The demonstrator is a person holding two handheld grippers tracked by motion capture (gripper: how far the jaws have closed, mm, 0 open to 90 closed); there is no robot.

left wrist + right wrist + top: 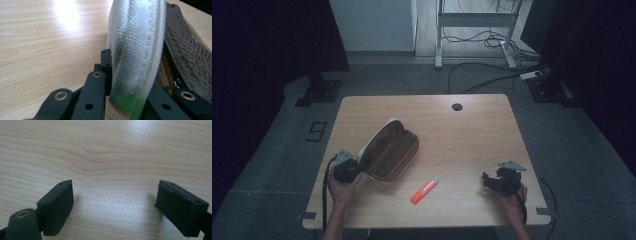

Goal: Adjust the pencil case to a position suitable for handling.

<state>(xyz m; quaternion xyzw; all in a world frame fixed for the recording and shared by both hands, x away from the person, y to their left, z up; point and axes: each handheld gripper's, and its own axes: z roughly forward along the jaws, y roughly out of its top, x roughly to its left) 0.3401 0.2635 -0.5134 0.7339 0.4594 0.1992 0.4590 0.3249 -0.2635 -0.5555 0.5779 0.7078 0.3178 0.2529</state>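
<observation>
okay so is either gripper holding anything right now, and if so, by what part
The left hand-held gripper is shut on the pencil case, gripping its pale fabric edge. The right hand-held gripper is open over bare table, holding nothing.

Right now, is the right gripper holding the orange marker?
No, the right gripper has open fingers over bare table, while the orange marker lies apart.

A table (472, 135) is seen at the frame's centre. An opened pouch (388, 150) is placed left of centre on it, and a marker (424, 190) is set just below and right of it. The left gripper (346, 167) is found at the pouch's lower-left end, touching it; the right gripper (502, 180) is kept at lower right, well apart.
</observation>
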